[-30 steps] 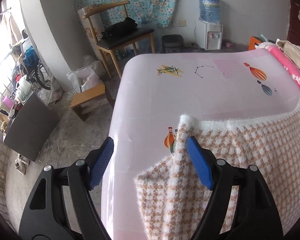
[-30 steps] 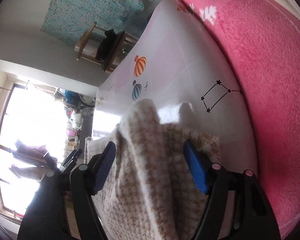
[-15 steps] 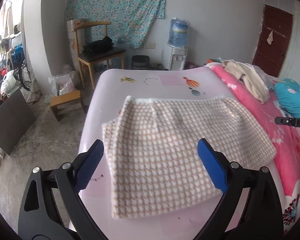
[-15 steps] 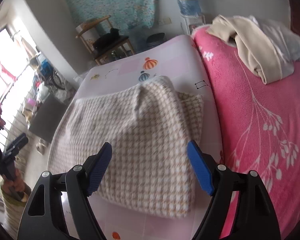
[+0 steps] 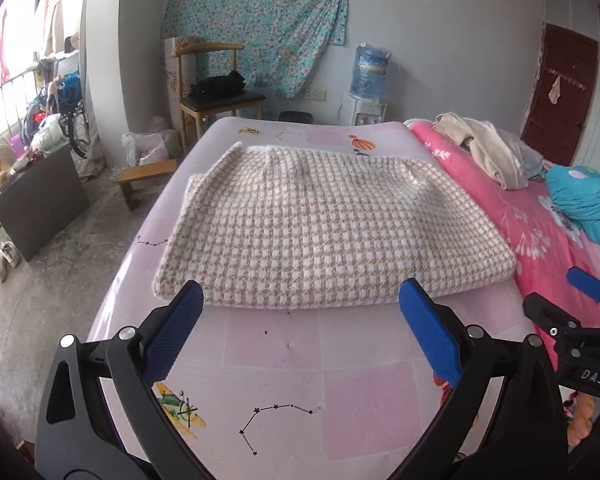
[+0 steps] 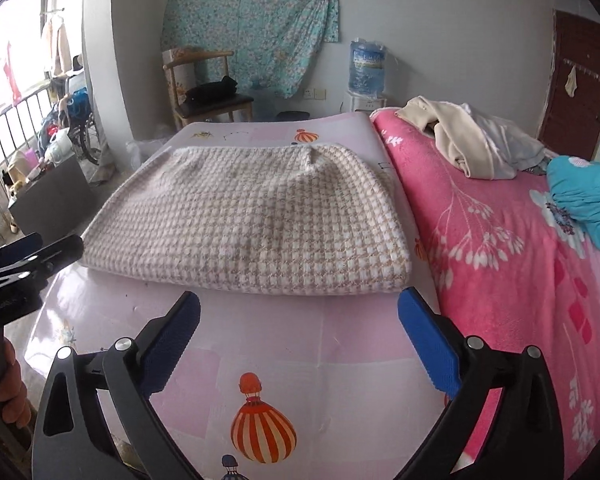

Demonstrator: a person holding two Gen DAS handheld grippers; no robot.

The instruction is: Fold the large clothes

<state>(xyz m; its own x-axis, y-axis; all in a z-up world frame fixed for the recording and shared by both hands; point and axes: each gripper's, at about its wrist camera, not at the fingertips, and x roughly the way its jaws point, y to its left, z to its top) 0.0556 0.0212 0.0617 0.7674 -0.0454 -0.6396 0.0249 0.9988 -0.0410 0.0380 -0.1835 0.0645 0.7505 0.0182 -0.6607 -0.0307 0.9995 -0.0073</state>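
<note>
- Nearest in each wrist view, the left hand-held gripper (image 5: 300, 336) hangs over bare pink sheet at the near edge of the bed (image 5: 340, 392), jaws spread wide with nothing between them.
- The right hand-held gripper (image 6: 298, 338) hangs likewise over the near edge; its jaws are opening, and no cloth lies between the blue pads (image 6: 428, 344).
- Just beyond both lies the checked garment (image 5: 324, 224), folded into a thick rectangle across the middle of the bed, its rounded folded edge facing the grippers and its far edge short of the bed's far edge.
- Judged from its fuzzy, bulging look, it is soft, thick and limp: likely light enough to lift, but apt to sag and let layers slide apart if pinched at one layer.
- A sound hold would be at the two near corners, taking all layers in the pads, or at the left and right ends for another fold.
- On the right side of the bed lies a pink blanket (image 6: 500, 240) bearing a heap of pale clothes (image 6: 468, 144).
</note>
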